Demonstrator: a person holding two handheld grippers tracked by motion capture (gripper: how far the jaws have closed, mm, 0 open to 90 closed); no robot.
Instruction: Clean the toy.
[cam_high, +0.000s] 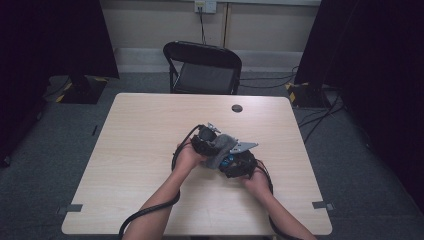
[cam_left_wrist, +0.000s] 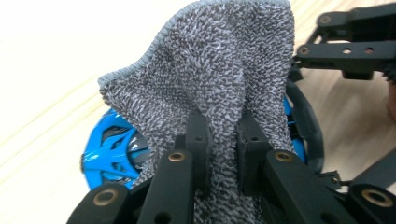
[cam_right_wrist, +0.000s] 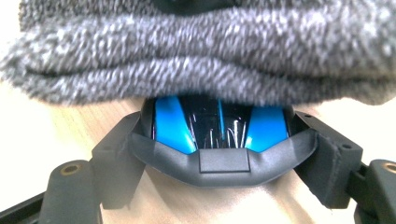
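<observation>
We are wiping a blue and black object (cam_right_wrist: 219, 126) with a grey cloth (cam_left_wrist: 219, 70), near the middle of the table (cam_high: 140, 150), on the side closer to us.

To do this step well, we keep the left gripper (cam_left_wrist: 223, 140) pinched tight on the cloth, its 2 jaws drawn close together with a fold of the fabric squeezed between them, so the cloth does not slip as we rub. We keep the right gripper (cam_right_wrist: 219, 163) clamped around the object, its jaws standing wide and hugging both sides of it, so the object stays put under the wiping. We judge that short strokes with light pressure suit best, since a hard push could twist the object out of the right grip. We should also keep the loose edge of the cloth away from the right gripper's jaws, where it could snag.

The object is rounded and glossy, with bright blue ribs over black, shiny parts between them; in the left gripper view it peeks out below and behind the cloth as an openwork blue shell. What exactly it is, we cannot tell. The cloth is a thick, nubby grey towel with a stitched hem, draped over the object's top and covering most of it.
</observation>
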